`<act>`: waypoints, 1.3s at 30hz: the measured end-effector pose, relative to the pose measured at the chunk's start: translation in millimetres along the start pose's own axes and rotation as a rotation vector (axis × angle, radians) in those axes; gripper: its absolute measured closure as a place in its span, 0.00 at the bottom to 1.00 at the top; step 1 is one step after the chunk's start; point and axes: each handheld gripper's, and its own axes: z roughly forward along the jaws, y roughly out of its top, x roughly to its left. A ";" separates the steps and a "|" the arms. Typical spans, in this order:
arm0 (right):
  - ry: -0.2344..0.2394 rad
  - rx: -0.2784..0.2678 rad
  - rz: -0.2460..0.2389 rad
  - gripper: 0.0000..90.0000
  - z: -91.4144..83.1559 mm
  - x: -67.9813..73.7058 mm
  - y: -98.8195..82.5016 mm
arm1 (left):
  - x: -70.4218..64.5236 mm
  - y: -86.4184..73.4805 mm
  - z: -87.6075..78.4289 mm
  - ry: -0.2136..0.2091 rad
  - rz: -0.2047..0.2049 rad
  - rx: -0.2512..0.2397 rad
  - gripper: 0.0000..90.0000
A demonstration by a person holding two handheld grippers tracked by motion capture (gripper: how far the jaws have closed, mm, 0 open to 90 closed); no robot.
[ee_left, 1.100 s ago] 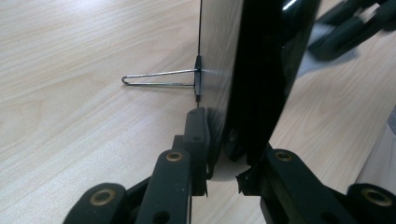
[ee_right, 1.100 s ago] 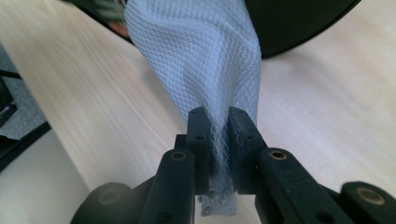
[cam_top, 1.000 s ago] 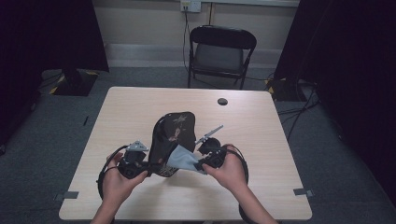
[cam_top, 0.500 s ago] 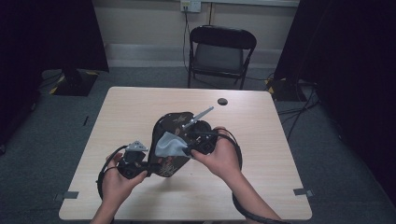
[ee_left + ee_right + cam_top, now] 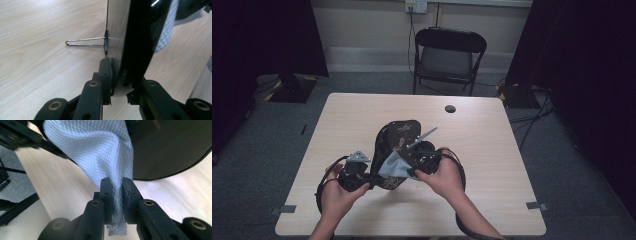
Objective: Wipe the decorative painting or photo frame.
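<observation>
Room: grey carpet floor (image 5: 257,145), pale back wall, dark curtains (image 5: 262,35) at both sides, cables on the floor at the right.
Table: light wood table (image 5: 492,150), square, with tape marks on the floor at its near corners.
Chair: black folding chair (image 5: 449,57) beyond the far edge, facing the table.
Black glossy oval board: board (image 5: 397,140) tilted up on edge at the table's middle, a floral pattern on its face; in the left gripper view a wire stand (image 5: 85,42) juts from its back over the wood.
Cloth: pale blue-white waffle cloth (image 5: 394,165) lying against the board's lower face.
Left gripper: left gripper (image 5: 120,80) clamped on the board's lower edge.
Right gripper: right gripper (image 5: 116,187) pinching a fold of the cloth, jaws narrow.
Small dark disc: disc (image 5: 450,108) near the far right corner, well apart.
</observation>
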 end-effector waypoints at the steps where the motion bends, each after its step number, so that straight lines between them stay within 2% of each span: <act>1: 0.002 0.005 0.009 0.90 3.9 -1.1 -2.3 | 0.0 0.0 0.0 0.000 0.000 0.000 0.87; 14: 0.019 0.091 0.055 0.90 50.3 -14.3 -31.7 | 2.4 -1.3 -0.7 -0.012 0.000 -0.001 0.86; 24: 0.028 0.141 0.064 0.90 73.5 -19.0 -48.9 | 3.2 -3.1 -1.6 -0.011 -0.006 0.000 0.86; 32: 0.028 0.142 0.065 0.90 74.5 -18.5 -53.9 | 2.2 -3.3 -3.1 -0.011 -0.003 -0.002 0.86; 39: 0.021 0.120 0.066 0.90 59.3 -20.3 -53.9 | 2.9 -3.7 -8.3 -0.015 -0.007 -0.010 0.84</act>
